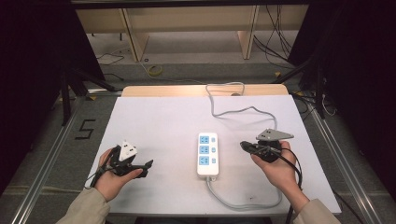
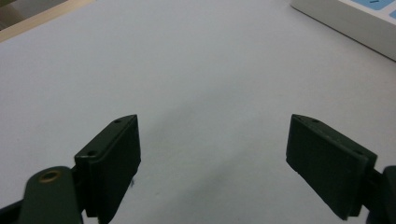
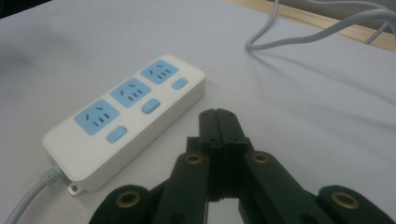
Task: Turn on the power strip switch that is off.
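Observation:
A white power strip with three blue sockets and blue switches lies in the middle of the white table; it also shows at the left in the right gripper view and at the top right corner of the left gripper view. My right gripper rests just right of the strip, pointing at it, jaws shut on nothing. My left gripper sits at the table's left, pointing right toward the strip. Its jaws stand wide open over bare table.
The strip's grey cord loops along the table's front edge, and a stretch of cord runs to the far edge. The white table ends at a wooden strip at the back. The floor with cables lies beyond.

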